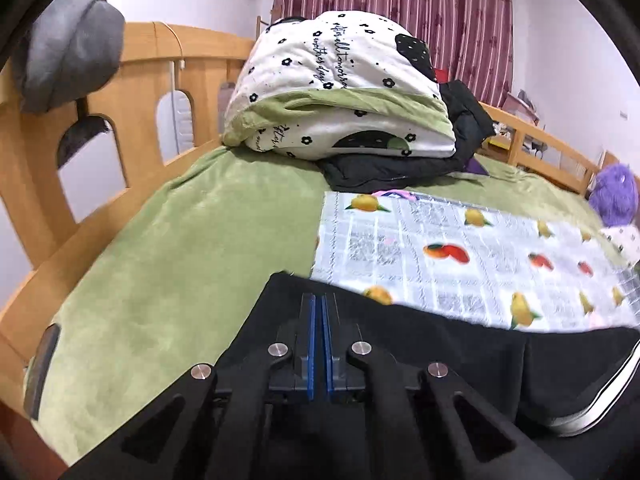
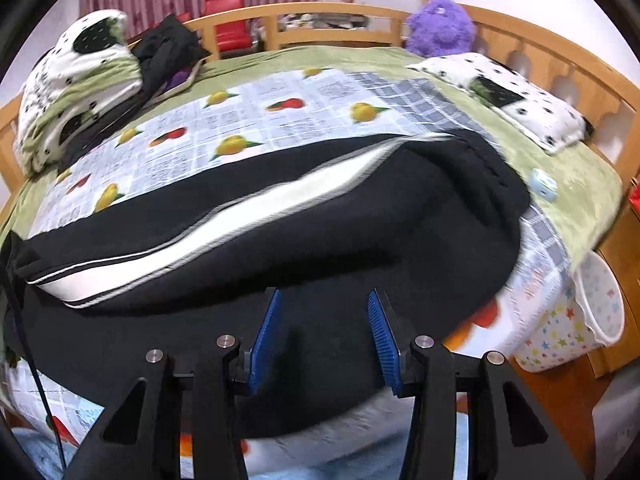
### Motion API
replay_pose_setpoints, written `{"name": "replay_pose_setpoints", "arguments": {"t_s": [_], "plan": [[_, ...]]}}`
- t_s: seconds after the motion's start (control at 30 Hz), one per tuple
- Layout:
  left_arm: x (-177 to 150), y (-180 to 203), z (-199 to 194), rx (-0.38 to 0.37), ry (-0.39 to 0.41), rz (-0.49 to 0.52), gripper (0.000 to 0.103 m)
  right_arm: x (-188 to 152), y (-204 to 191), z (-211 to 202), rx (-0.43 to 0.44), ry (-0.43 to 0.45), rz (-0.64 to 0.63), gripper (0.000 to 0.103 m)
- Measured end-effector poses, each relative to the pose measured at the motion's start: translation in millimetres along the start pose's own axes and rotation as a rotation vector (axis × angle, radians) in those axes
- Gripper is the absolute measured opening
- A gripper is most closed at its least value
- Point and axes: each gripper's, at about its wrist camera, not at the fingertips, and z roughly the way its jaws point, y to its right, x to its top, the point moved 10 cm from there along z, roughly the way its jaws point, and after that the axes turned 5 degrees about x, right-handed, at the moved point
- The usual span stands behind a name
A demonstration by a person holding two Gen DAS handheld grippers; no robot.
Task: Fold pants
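Observation:
Black pants [image 2: 360, 220] with a white side stripe [image 2: 240, 216] lie across a fruit-print mat [image 2: 280, 96] on the bed. In the left wrist view the pants [image 1: 440, 344] fill the lower part, their edge raised over the mat [image 1: 440, 240]. My left gripper [image 1: 319, 298] is shut, its blue pads pressed together at that black edge, which appears pinched between them. My right gripper [image 2: 323, 294] stands open low over the pants. Its blue pads [image 2: 266, 324] are spread apart with black cloth lying under and between them, not pressed.
A folded flowered quilt [image 1: 340, 80] sits on a black jacket [image 1: 400, 168] at the far end. A purple plush [image 2: 440, 28] and a pillow [image 2: 520, 96] lie by the wooden rail [image 2: 340, 12]. A star-print bin [image 2: 580, 320] stands beside the bed. A green blanket [image 1: 180, 240] covers the mattress.

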Motion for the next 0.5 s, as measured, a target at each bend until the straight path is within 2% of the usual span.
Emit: {"name": "replay_pose_setpoints", "arguments": {"t_s": [0.07,0.2,0.33,0.4,0.5], "plan": [[-1,10,-3,-0.089,-0.024,-0.007,0.004,4,-17,5,0.016,-0.001,-0.041,0.045],[-40,37,-10,-0.148,-0.101,0.069,0.006,8,-52,16,0.057,0.007,-0.094,0.045],[-109,67,-24,-0.267,-0.238,0.079,0.039,3,-72,26,0.106,-0.013,-0.091,0.045],[-132,75,-32,-0.303,-0.263,0.076,0.044,0,-78,28,0.122,-0.019,-0.096,0.045],[-160,79,-39,-0.278,-0.278,0.076,0.049,-6,-85,26,0.133,-0.022,-0.113,0.045]]}}
